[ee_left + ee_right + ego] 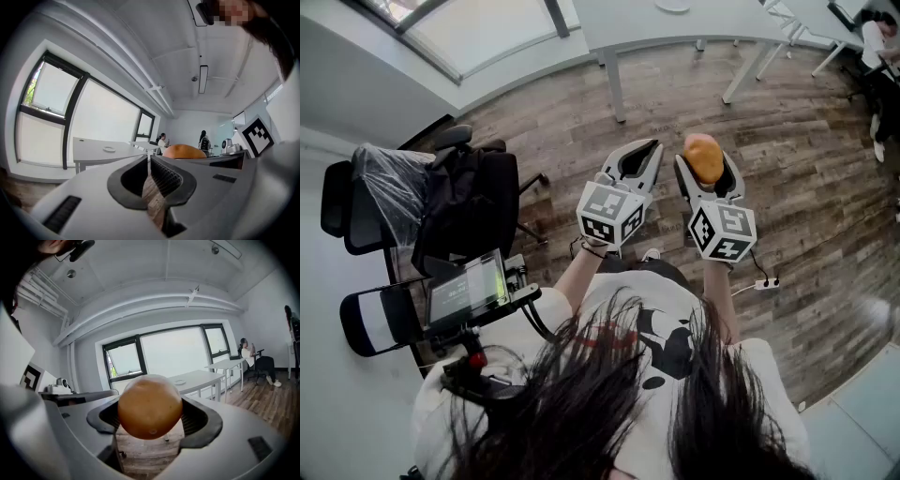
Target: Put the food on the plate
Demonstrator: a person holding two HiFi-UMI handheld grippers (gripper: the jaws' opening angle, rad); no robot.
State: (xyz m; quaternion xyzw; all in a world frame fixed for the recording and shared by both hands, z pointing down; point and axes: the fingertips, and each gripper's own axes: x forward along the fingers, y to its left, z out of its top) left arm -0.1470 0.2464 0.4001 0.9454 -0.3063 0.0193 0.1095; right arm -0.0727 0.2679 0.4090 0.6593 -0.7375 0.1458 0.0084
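Observation:
A round orange piece of food (pixel 150 406) sits between the jaws of my right gripper (pixel 150 420), which is shut on it. In the head view the food (pixel 704 157) is held up over the wood floor in that gripper (pixel 706 173). My left gripper (pixel 643 155) hangs beside it on the left, jaws together with nothing in them. In the left gripper view its pads (pixel 161 178) stand almost touching, and the food (pixel 183 151) shows past them. A small white round dish (pixel 179 382) lies on a white table (pixel 199 378) ahead.
White tables (pixel 675 28) stand ahead on the wood floor. A black office chair (pixel 441 202) and a stand with a screen (pixel 469 291) are at my left. People sit and stand at the room's far end (pixel 162 140). A power strip (pixel 766 283) lies on the floor.

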